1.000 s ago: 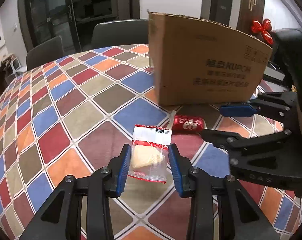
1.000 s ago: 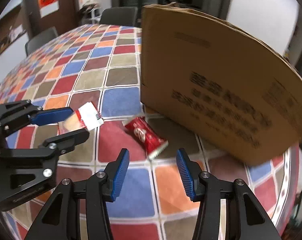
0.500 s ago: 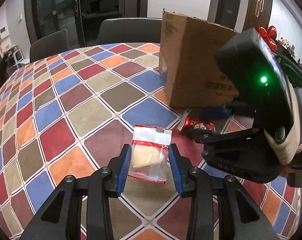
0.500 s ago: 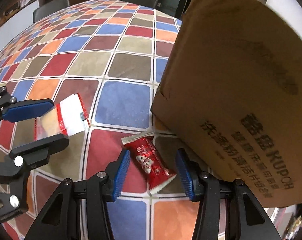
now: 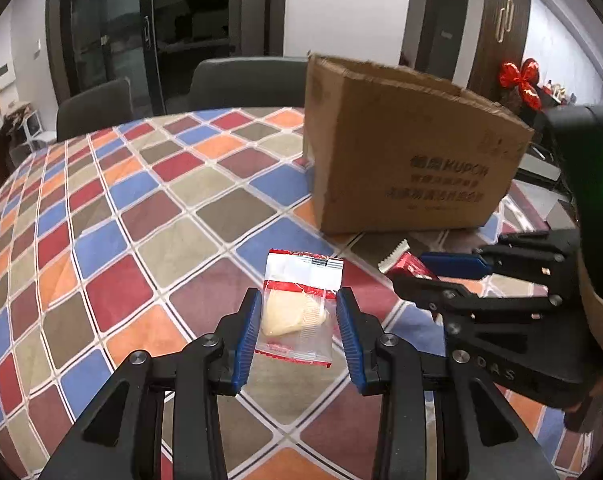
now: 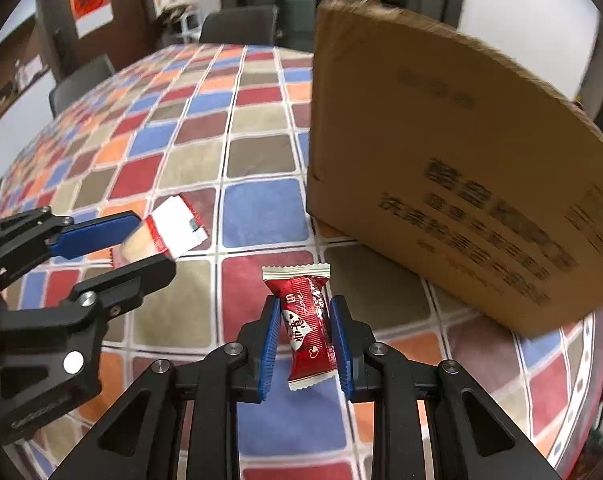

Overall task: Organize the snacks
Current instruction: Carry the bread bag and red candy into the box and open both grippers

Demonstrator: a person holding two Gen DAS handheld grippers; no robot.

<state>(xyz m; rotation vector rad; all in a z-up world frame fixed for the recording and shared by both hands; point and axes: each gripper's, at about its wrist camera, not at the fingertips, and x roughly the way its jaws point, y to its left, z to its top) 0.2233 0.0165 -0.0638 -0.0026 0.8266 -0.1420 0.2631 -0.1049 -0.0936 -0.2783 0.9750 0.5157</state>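
Left gripper: jaws clamped on clear packet, blue pads pressing both long edges, pale snack visible inside, white/red sealed end sticking forward past the tips. Packet looks lifted off the worktop; from the right wrist view it hangs tilted between the left pads, above the checkered cloth. Right gripper: jaws clamped on red bar, pads on both sides of the wrapper, crimped white ends poking out front and back. Can't tell if the bar is clear of the worktop or grazing it. The two grippers sit near each other, right one just beside the left in the left wrist view. Beyond both: open cardboard box standing upright on the worktop, printed side facing the grippers. Dark chairs behind the far edge.
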